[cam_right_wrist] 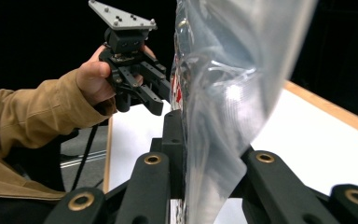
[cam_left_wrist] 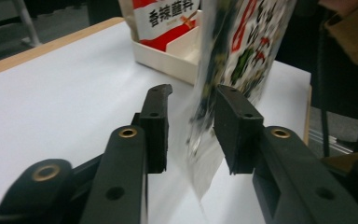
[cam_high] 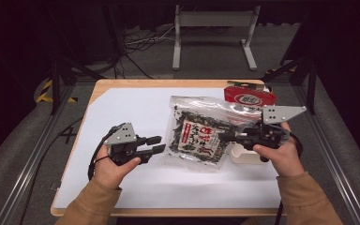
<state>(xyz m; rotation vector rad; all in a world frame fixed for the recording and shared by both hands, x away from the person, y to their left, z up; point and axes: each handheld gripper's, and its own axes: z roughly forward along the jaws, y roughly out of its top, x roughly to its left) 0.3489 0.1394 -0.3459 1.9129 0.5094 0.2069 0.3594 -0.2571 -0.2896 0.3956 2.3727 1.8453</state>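
Mid-frame, right gripper level, fingers clamped on seaweed bag; at lower left, left gripper level, fingers apart around bag edge.

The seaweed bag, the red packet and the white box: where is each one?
Seaweed bag (cam_high: 198,136), high view, on its printed label.
Red packet (cam_high: 250,97), high view, on its red front.
White box (cam_left_wrist: 165,55), left gripper view, on its near side wall.
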